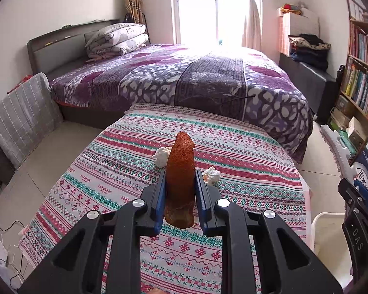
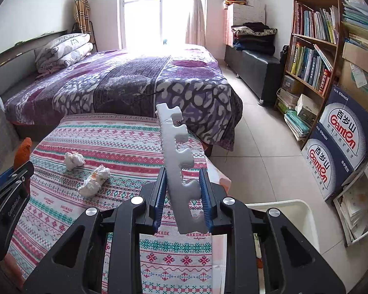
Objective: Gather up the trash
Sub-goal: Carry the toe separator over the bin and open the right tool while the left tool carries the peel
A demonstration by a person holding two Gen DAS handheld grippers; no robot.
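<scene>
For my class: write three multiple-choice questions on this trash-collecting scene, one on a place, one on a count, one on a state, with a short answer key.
1. Where do the crumpled tissues lie?
A. on the patterned tablecloth
B. on the floor
C. on the purple bed

2. How many crumpled tissues are there?
A. one
B. two
C. four

3. What does the right gripper hold?
A. nothing
B. a book
C. a notched grey foam strip

Key: 1 A, both rest on the striped cloth; 2 B, a second lies beside the first; 3 C, its pads clamp the strip, while the left gripper grips an orange sponge piece.
</scene>
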